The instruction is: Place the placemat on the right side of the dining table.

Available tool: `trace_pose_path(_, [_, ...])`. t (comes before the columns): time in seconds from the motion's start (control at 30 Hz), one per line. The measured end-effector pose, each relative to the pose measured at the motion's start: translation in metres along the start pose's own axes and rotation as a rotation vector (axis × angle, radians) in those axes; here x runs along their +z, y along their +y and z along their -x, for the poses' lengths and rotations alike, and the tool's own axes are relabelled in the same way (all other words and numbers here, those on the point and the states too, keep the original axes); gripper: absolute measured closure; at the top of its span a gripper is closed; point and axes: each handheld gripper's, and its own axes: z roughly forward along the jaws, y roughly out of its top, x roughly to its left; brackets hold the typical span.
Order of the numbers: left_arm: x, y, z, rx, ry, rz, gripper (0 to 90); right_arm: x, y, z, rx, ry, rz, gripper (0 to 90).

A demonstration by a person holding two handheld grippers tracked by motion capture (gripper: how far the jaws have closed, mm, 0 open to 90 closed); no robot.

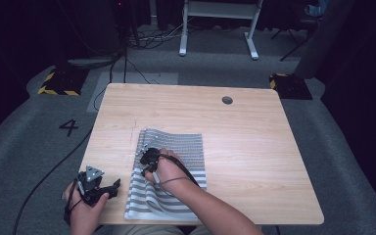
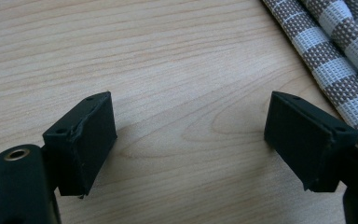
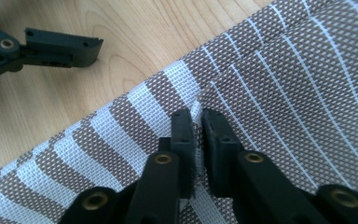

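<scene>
Closest to the camera in the high view, the left gripper [image 1: 111, 188] sat at the front-left corner of the light wooden table [image 1: 254, 147], held in the person's left hand [image 1: 81, 208] with the grey three-cornered plate on top. In its own view its jaws stood apart with only bare wood grain between them, so it had hold of nothing, and the edge of the cloth was just off to one side. A little further in, the brown-and-white striped woven placemat [image 1: 176, 161] lay on the front-left part of the table, its near end rumpled into loose folds by the front edge and its far part lying flatter. The right hand [image 1: 169, 169] rested on top of that mat with the right gripper [image 1: 144, 157] pointing at its left edge. In the right gripper view the two black jaws were pretty much closed, pinching a little raised ridge of the weave [image 3: 198, 109] right where the wide stripes met the thin-lined part, so that one was clamped on the mat. The left gripper also showed in that view, lying on the wood, apart from the cloth. Further back the tabletop was plain wood with a small round cable hole [image 1: 227, 100] near the far edge. Beyond it was grey carpet [image 1: 29, 132] with a black number 4 [image 1: 69, 127] on it, some cables, yellow-and-black striped floor plates [image 1: 58, 83], and the white legs of another desk [image 1: 218, 29].
</scene>
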Motion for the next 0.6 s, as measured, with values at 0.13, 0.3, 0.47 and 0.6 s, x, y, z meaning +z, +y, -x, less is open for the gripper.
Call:
trace_pose_path(0.13, [0.0, 0.0, 0.0, 0.0, -0.002, -0.001, 16.8, -0.006, 0.0, -0.004, -0.035, -0.018, -0.017, 87.7])
trace_pose_path(0.3, [0.002, 0.002, 0.001, -0.009, -0.005, 0.0, 15.0, -0.025, -0.002, -0.001, -0.049, -0.004, 0.034, 88.4])
trace_pose_path(0.47, [0.004, 0.004, 0.0, -0.003, -0.002, -0.004, 14.2, -0.059, -0.004, 0.002, -0.063, -0.004, 0.076, 88.4])
trace_pose_path(0.6, [0.006, 0.006, 0.0, -0.009, -0.002, -0.002, 13.6, -0.088, -0.007, 0.008, -0.064, -0.03, 0.104, 88.4])
